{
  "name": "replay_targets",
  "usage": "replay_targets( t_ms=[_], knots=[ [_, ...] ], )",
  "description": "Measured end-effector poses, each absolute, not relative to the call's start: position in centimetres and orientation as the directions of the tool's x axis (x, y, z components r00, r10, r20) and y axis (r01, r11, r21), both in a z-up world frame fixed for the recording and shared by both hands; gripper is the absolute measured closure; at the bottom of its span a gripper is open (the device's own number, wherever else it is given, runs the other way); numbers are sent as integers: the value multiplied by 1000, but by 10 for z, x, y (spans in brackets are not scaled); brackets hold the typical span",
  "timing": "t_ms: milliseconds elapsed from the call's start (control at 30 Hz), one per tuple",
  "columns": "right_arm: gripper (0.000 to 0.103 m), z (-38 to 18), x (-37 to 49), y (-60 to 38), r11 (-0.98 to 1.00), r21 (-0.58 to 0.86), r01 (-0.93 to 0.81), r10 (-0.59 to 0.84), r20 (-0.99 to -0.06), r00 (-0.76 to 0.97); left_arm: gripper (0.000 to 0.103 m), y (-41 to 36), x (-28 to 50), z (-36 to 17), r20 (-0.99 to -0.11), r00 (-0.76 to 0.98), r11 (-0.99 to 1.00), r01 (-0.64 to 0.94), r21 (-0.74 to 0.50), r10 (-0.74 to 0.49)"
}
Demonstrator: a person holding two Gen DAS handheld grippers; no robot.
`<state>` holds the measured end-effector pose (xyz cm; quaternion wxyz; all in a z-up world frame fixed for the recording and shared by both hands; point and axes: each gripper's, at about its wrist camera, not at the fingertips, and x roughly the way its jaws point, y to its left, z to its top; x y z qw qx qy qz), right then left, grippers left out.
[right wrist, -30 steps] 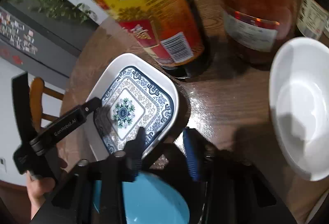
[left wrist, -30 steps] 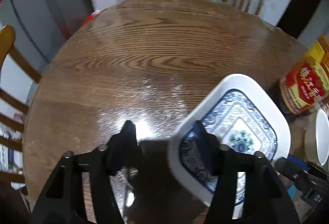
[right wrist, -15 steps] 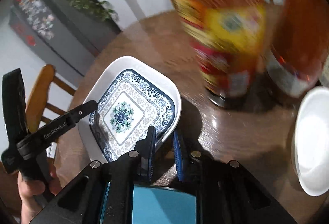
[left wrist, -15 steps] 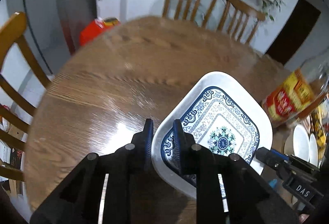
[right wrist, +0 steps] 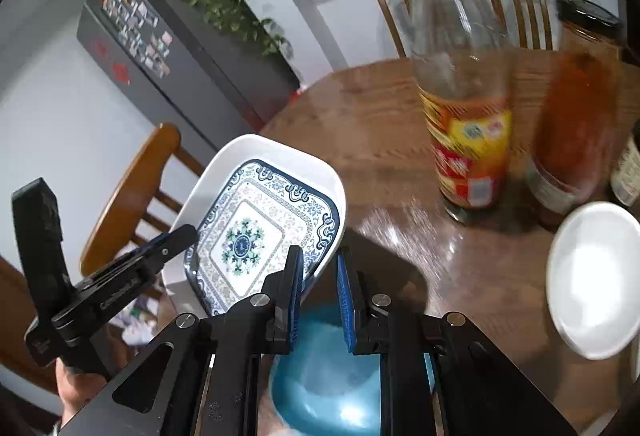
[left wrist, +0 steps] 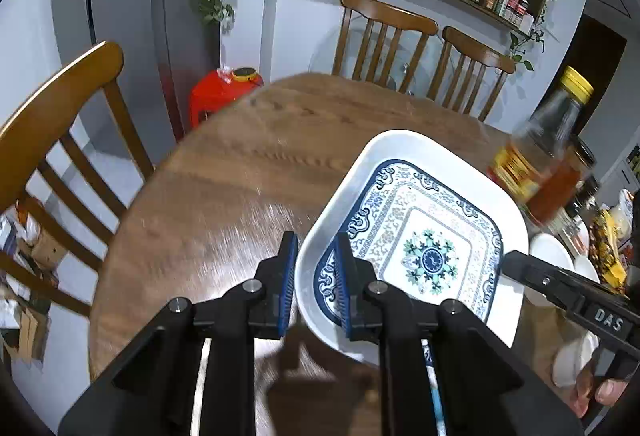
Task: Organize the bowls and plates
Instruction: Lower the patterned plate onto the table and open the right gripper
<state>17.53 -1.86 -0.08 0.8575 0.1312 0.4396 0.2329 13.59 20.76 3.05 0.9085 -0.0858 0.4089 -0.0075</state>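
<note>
The left gripper [left wrist: 316,284], black with ribbed blue pads, pinches the near-left rim of a square white ceramic plate with a blue-and-white floral pattern [left wrist: 420,236], one finger outside the rim and one inside the well. The right gripper [right wrist: 319,290], of the same build, clamps the plate's opposite edge, its pads close together on the glossy rim. The plate is tilted and lifted above the round brown wood-grain table [left wrist: 240,172], between the two tools. Directly below the right gripper sits a smooth teal bowl [right wrist: 336,376]. To the right lies a round plain white dish [right wrist: 592,276], and farther off stand a clear glass bottle with a yellow-and-red label [right wrist: 466,124] and a jar of red sauce with a black lid [right wrist: 576,116], both blurred. Wooden slat-back chairs [left wrist: 384,36] stand at the table's far side.
</note>
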Motion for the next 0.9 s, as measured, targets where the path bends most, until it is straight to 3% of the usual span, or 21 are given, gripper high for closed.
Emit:
replay_targets(
  t_ms=[700,900],
  knots=[
    [84,-47,36,-79,842,408,-352,508,-819,267,87,118,-44,-18,-845,532,977,-155,-149,-45],
    [84,-61,27,-70,836,382,-394,493,-837,235,87,117,-55,-41,-877,480,970,-200,-139,-26]
  ],
)
